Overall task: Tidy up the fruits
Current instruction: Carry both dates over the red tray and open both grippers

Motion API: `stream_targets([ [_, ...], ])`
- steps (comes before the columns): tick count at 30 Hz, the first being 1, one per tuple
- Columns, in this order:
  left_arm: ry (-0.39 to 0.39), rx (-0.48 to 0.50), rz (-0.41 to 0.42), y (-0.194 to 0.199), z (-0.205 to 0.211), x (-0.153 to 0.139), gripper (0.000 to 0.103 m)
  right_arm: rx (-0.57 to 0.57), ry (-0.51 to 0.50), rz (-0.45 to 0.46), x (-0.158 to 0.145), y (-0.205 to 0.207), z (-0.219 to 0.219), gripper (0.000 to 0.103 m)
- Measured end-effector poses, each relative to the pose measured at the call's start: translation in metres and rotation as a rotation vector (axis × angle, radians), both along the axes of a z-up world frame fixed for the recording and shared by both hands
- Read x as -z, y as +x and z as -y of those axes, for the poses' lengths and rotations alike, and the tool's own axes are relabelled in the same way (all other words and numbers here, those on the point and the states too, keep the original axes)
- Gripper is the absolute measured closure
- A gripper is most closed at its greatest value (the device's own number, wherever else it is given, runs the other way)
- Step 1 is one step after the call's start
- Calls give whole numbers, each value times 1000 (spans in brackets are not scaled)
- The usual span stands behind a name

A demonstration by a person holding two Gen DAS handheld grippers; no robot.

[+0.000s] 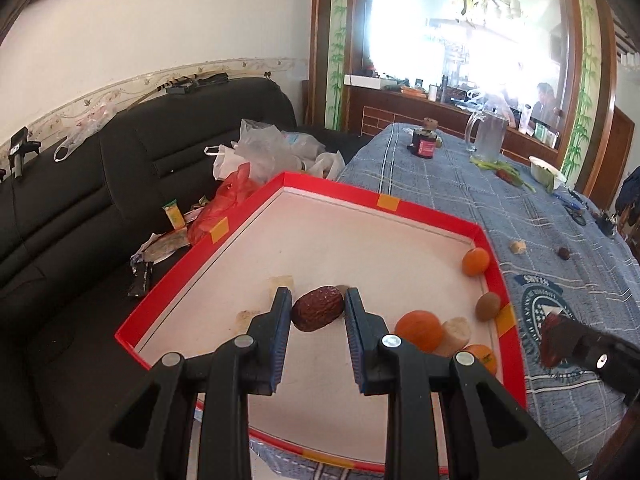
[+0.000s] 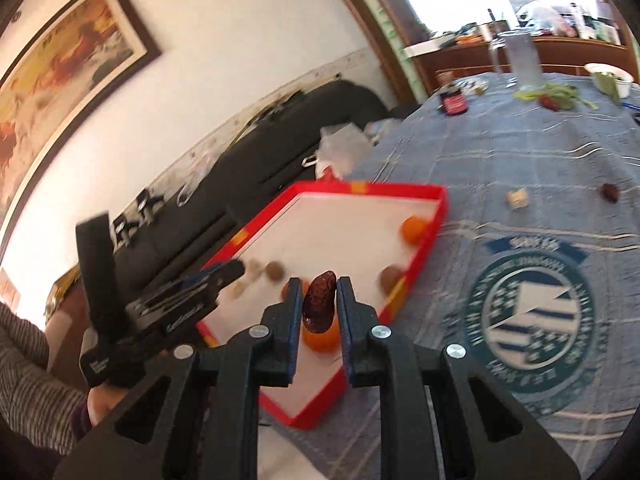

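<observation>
A red-rimmed white tray [image 1: 436, 216] lies on the blue checked tablecloth. My left gripper [image 1: 318, 306] is over the tray, shut on a dark brown date [image 1: 318, 308]. In the tray's right part lie oranges [image 1: 420, 330], another orange [image 1: 476, 261], a kiwi [image 1: 488, 306] and a pale chunk [image 1: 456, 332]. My right gripper [image 2: 319, 298] is shut on another dark date [image 2: 318, 302], held above the tray's near right edge [image 2: 424, 248]. The right gripper also shows in the left wrist view [image 1: 560, 340], and the left gripper in the right wrist view [image 2: 224, 274].
On the cloth beyond the tray lie a pale chunk [image 1: 518, 246] and a dark date [image 1: 564, 253]. Farther back stand a glass pitcher [image 1: 486, 136], a dark jar [image 1: 424, 142], greens and a bowl [image 1: 546, 168]. A black sofa [image 1: 100, 184] with bags is on the left.
</observation>
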State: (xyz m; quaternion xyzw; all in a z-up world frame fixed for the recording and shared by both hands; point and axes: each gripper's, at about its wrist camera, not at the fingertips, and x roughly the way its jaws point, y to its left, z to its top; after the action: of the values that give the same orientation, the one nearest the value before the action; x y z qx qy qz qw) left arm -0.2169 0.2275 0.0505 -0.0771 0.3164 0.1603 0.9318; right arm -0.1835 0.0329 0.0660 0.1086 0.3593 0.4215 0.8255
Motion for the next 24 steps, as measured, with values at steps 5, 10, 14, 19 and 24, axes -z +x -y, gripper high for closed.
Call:
stream_targets([
  [5, 0, 2, -10, -3, -3, 6, 77, -43, -37, -42, 18, -6, -19, 84],
  [10, -2, 1, -15, -3, -5, 9, 77, -71, -70, -56, 29, -14, -31, 84],
  [14, 4, -2, -18, -3, -5, 11, 77, -76, -94, -46, 33, -17, -37, 84],
  [19, 4, -10, -17, -4, -7, 11, 77, -72, -96, -52, 37, -16, -38, 84],
  [24, 0, -15, -26, -4, -7, 15, 77, -66, -98, -47, 36, -18, -39, 84],
])
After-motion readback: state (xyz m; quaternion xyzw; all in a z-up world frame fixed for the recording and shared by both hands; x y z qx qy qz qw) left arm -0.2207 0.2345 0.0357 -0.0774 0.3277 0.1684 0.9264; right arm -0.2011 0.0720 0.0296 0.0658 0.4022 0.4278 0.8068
